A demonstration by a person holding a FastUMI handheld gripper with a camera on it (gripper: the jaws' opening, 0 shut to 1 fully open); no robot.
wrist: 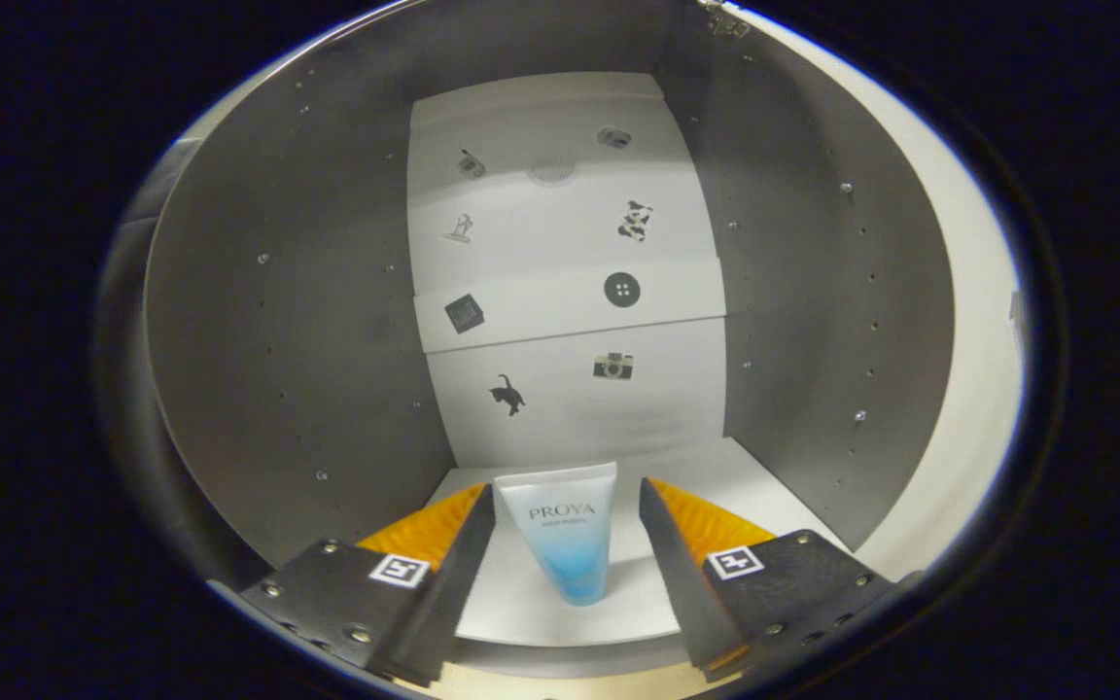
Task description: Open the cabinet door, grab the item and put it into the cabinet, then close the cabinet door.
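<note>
A white-and-blue cosmetic tube (pixel 565 540) lies on the cabinet's white floor (pixel 764 491), its wide flat end pointing toward the back and its narrow blue end pointing toward me. My gripper (pixel 565 486) reaches into the cabinet and stands open, one finger on each side of the tube. The left finger (pixel 468 544) is very close to the tube's edge. The right finger (pixel 662 544) stands clear, with a strip of floor showing in the gap. The cabinet's grey side walls (pixel 307 321) rise to the left and right of the fingers.
The white back panel (pixel 570 243) beyond the tube carries several small dark stickers and has a shelf-like step across its middle. A pale front edge of the cabinet (pixel 968 340) curves past the right wall. Floor room remains behind the tube.
</note>
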